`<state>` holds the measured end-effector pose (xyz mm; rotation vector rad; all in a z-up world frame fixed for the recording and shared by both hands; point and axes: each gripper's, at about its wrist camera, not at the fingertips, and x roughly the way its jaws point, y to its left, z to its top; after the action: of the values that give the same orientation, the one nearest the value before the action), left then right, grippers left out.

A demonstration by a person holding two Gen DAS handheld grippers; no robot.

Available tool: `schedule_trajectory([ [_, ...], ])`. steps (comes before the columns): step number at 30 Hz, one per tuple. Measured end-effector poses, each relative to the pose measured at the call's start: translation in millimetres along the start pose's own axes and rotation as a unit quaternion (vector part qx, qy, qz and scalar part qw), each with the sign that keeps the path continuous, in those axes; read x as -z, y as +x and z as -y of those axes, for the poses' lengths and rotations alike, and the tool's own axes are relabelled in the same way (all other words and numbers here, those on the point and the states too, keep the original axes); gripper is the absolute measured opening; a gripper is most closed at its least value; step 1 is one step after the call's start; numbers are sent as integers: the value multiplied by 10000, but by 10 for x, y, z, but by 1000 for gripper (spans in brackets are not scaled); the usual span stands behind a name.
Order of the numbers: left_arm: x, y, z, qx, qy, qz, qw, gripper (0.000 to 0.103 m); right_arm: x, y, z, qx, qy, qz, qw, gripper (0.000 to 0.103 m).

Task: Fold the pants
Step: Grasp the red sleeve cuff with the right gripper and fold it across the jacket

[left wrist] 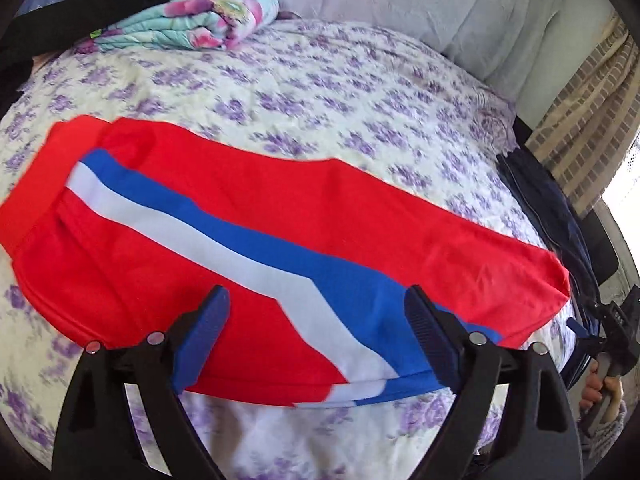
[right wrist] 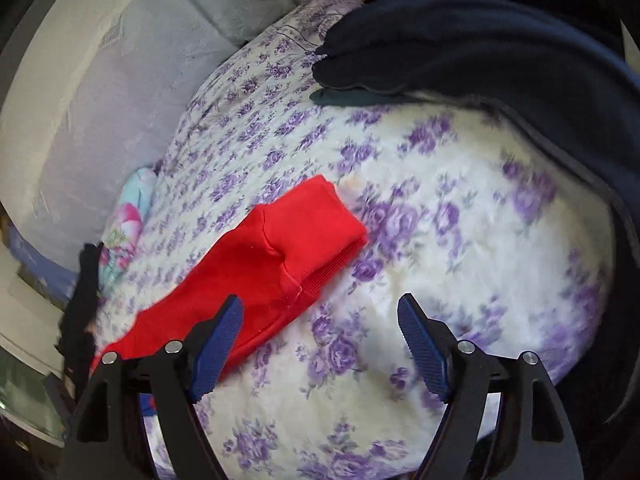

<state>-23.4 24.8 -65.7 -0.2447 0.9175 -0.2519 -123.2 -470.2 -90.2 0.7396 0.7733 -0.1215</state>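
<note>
**A:** Where are the pants, and how would they handle?

**B:** The red pants (left wrist: pixel 248 216), with a blue and white side stripe, lie flat and lengthwise on the bed (left wrist: pixel 320 92). They look light, soft and limp, probably a little slick. The ribbed cuff (right wrist: pixel 320 232) and the waistband (left wrist: pixel 36 196) seem the firmest places to pinch.

**A:** And the grippers?

**B:** The left gripper (left wrist: pixel 316 300) is spread wide above the leg, grasping nothing. The right gripper (right wrist: pixel 320 312) is likewise released, beside the cuff.

**A:** The surroundings?

**B:** A purple-flowered sheet, a rolled floral blanket (left wrist: pixel 192 20), dark clothing (right wrist: pixel 480 48) at the edge, a curtain (left wrist: pixel 580 120).
</note>
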Motion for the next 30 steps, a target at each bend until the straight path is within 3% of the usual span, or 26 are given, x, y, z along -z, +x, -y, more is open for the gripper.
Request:
schedule_trajectory([
  [7, 102, 112, 92, -279, 216, -160, 9992, 91, 9, 329, 160, -884, 891, 229, 9918, 80],
  [15, 71, 157, 132, -336, 313, -214, 9987, 93, -113, 350, 165, -1647, 1233, 475, 9774, 80],
  [17, 62, 160, 142, -306, 304, -228, 9988, 93, -118, 405, 216, -1457, 1258, 424, 9804, 69],
  [19, 59, 161, 149, -298, 317, -234, 9988, 93, -79, 432, 352, -1427, 1457, 445, 9780, 48],
  [21, 55, 165, 148, -302, 290, -234, 9988, 93, -52, 418, 406, -1505, 1457, 480, 9766, 42],
  [27, 41, 176, 178, -201, 287, -253, 9991, 93, -68, 466, 342, -1520, 1292, 554, 9783, 41],
  [30, 54, 165, 180, -220, 341, -239, 9989, 93, -105, 486, 313, -1556, 1277, 623, 9775, 25],
])
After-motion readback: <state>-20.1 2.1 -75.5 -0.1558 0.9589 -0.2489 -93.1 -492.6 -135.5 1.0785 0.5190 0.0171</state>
